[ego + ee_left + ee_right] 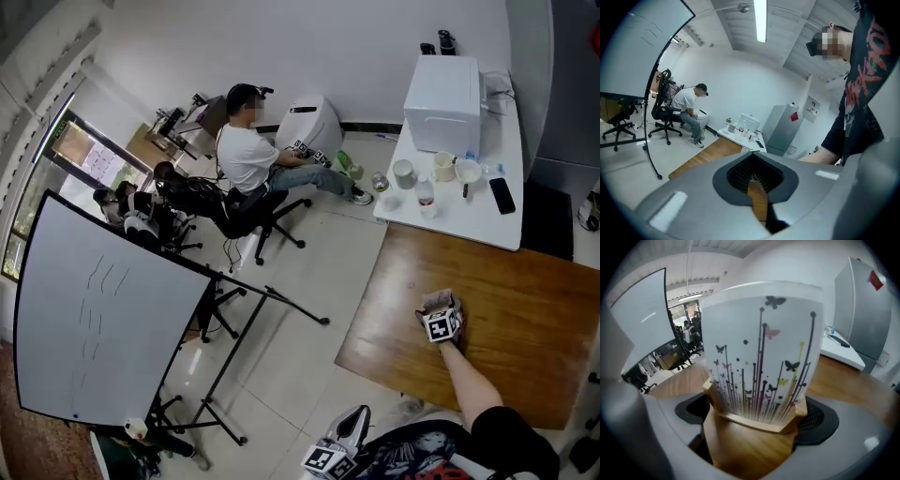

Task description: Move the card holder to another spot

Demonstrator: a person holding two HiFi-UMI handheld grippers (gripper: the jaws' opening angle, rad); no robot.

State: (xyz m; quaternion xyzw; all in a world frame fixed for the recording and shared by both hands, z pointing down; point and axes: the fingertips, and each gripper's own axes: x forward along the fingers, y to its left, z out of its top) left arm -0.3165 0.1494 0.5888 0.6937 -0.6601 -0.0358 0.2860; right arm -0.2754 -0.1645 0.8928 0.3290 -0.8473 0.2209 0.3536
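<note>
The card holder (740,446) is a small wooden block with a white card (764,348) standing in it, printed with butterflies and thin stems. It fills the right gripper view, and my right gripper (754,425) is shut on its wooden base. In the head view the right gripper (439,317) is over the left part of the wooden table (506,366) and covers most of the holder. My left gripper (337,450) hangs off the table near the person's body. Its jaws are shut with nothing between them in the left gripper view (757,180).
Beyond the wooden table, a white table (487,225) carries a white box appliance (442,103), cups (405,173), a bottle (425,192) and a phone (502,195). A whiteboard on a stand (94,319) stands on the left floor. A person sits on an office chair (248,155).
</note>
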